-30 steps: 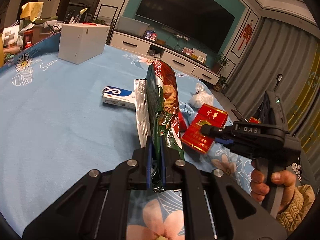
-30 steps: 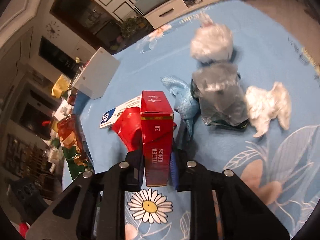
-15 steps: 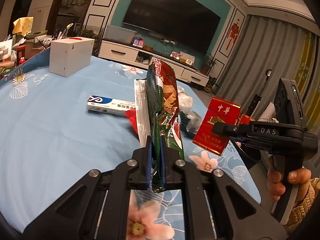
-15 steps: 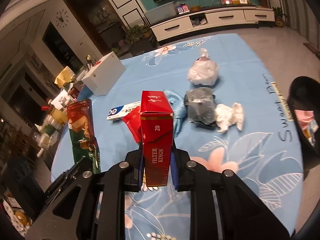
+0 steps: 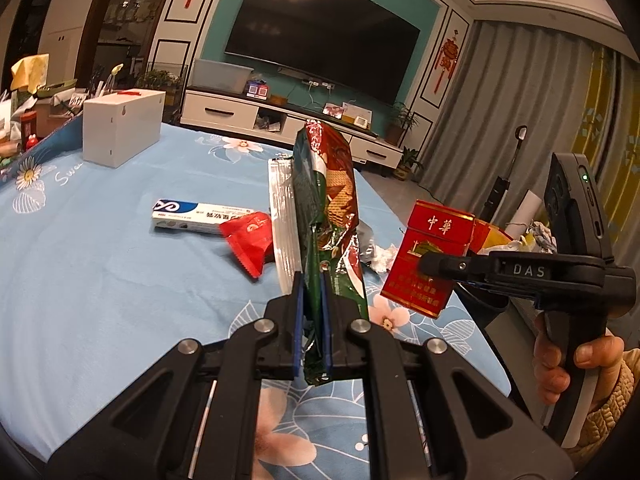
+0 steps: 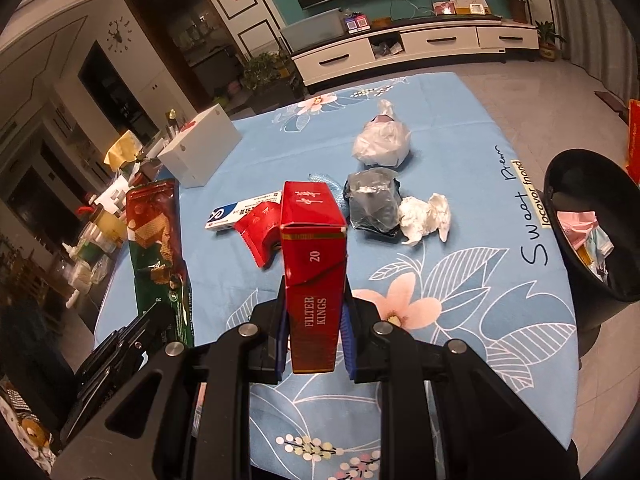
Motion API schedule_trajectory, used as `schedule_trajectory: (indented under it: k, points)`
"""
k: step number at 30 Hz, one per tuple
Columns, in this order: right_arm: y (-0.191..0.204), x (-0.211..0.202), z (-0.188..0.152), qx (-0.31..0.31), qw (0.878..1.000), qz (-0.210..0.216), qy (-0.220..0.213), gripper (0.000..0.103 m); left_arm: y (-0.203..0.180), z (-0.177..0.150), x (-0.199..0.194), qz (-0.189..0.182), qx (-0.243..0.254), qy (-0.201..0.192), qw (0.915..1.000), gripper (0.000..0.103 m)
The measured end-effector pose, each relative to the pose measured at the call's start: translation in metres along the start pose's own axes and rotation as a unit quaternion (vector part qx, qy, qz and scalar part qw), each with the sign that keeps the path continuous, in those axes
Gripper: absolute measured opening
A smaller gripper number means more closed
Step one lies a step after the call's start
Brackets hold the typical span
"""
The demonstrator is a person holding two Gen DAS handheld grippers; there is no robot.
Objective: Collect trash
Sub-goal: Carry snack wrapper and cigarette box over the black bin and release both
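Nearest: left gripper (image 5: 311, 320), jaws closed on the lower end of a green-and-red snack wrapper (image 5: 328, 216), which stands upright above the table. Right gripper (image 6: 314, 330), jaws closed on the lower half of a red cigarette box (image 6: 313, 248), held upright over the blue flowered tablecloth (image 6: 460, 292). Lying on the cloth beyond the box: a small red packet (image 6: 258, 232) touching a toothpaste box (image 6: 236, 210); a dark crumpled bag (image 6: 374, 200) with a white paper wad (image 6: 426, 216) just beside it; farther back, a white knotted plastic bag (image 6: 382, 142). Far left corner: a white box (image 6: 200, 152), probably not trash. Beyond the table's right edge: a black bin (image 6: 596, 236) on the floor, already holding some scraps. Risks, as judged: the wrapper is limp and glossy and is pinched only near its end, so it may slip out or flop on the way to the bin; the cigarette box has its lid ajar and could crush or twist under the grip; both loads released together may catch the bin's rim and fall to the floor.
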State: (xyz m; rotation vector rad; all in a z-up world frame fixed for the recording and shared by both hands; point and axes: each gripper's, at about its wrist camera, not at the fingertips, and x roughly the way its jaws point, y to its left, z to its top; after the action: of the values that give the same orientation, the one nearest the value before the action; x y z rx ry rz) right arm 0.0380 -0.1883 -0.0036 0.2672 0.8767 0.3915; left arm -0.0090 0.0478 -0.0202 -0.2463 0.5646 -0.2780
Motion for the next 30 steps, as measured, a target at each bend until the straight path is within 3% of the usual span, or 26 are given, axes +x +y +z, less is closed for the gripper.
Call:
schedule_trajectory:
  k: [24, 30]
  points:
    - [-0.116, -0.049, 0.004, 0.112, 0.991, -0.031, -0.071, 0.023, -0.099, 0.025, 0.06, -0.045, 0.1, 0.03, 0.9935, 0.009]
    - [-0.152, -0.067, 0.0, 0.143, 0.985, -0.037, -0.093, 0.023, -0.132, 0.026, 0.082, -0.077, 0.114, 0.053, 0.9891, 0.009]
